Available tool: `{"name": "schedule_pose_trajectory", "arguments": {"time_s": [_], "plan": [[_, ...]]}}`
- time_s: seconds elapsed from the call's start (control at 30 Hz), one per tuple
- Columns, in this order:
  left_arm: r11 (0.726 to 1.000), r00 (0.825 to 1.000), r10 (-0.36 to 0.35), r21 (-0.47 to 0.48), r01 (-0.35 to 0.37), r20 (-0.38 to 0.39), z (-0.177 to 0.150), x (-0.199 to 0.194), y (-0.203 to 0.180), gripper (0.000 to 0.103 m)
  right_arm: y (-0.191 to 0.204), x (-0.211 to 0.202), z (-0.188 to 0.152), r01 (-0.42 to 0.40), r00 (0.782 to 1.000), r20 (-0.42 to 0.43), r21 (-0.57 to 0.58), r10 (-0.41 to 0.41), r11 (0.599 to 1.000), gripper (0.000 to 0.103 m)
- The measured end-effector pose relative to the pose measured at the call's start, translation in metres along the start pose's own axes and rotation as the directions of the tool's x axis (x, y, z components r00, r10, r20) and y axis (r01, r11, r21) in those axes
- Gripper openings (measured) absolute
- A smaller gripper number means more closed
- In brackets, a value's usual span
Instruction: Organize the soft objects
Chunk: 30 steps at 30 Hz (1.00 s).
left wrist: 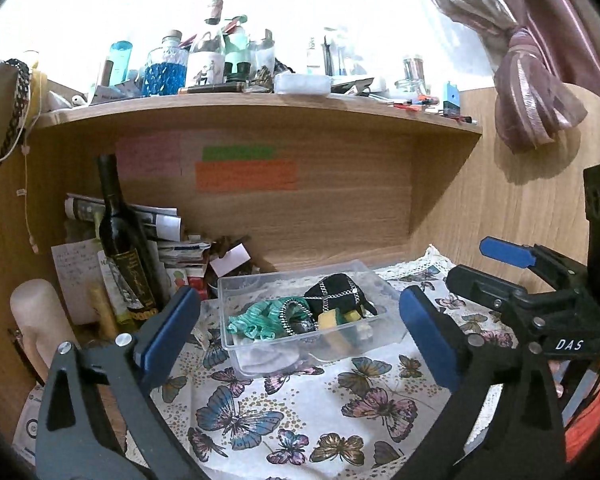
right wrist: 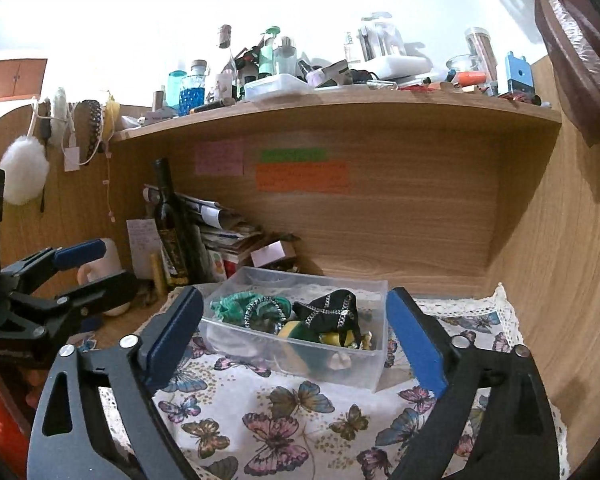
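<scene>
left gripper (left wrist: 300,332) spread wide, empty, just short of clear bin (left wrist: 384,334) | right gripper (right wrist: 296,344) likewise wide, "DAS" on its body | green scrunchie (left wrist: 256,320), black chained pouch (left wrist: 336,294) inside bin | bin on butterfly cloth (left wrist: 268,412) | dark bottle (left wrist: 122,240) left of bin, label perhaps gold script, unreadable

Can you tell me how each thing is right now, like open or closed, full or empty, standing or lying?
left gripper: open, holding nothing.
right gripper: open, holding nothing.
clear plastic box: no lid on, soft things piled inside.
black pouch with chains: lying in the box on top.
green frilly scrunchie: lying in the box.
dark wine bottle: standing upright beside the papers.
butterfly cloth: spread flat under the box.
</scene>
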<state>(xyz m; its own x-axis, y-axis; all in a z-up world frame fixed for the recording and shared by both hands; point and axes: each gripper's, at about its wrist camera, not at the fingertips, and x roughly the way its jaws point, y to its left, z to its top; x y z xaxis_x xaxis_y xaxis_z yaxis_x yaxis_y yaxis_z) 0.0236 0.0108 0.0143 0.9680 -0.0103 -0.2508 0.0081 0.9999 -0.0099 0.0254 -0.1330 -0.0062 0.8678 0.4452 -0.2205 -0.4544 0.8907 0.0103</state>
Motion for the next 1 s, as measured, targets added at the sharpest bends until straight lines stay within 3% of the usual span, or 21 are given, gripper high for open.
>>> {"name": "schedule_pose_trajectory", "arguments": {"time_s": [0.1, 1.0], "plan": [[1.000, 1.000, -0.003, 0.003, 0.003, 0.004, -0.0016, -0.0035, -0.0034, 0.102, -0.0011, -0.0034, -0.0020, 0.008, 1.000, 0.011, 0.008, -0.008, 1.000, 0.100], [1.000, 1.000, 0.010, -0.002, -0.010, 0.004, -0.0064, -0.0017, -0.0028, 0.103, -0.0002, -0.0088, -0.0042, 0.016, 0.999, 0.030, 0.007, -0.016, 1.000, 0.102]]}}
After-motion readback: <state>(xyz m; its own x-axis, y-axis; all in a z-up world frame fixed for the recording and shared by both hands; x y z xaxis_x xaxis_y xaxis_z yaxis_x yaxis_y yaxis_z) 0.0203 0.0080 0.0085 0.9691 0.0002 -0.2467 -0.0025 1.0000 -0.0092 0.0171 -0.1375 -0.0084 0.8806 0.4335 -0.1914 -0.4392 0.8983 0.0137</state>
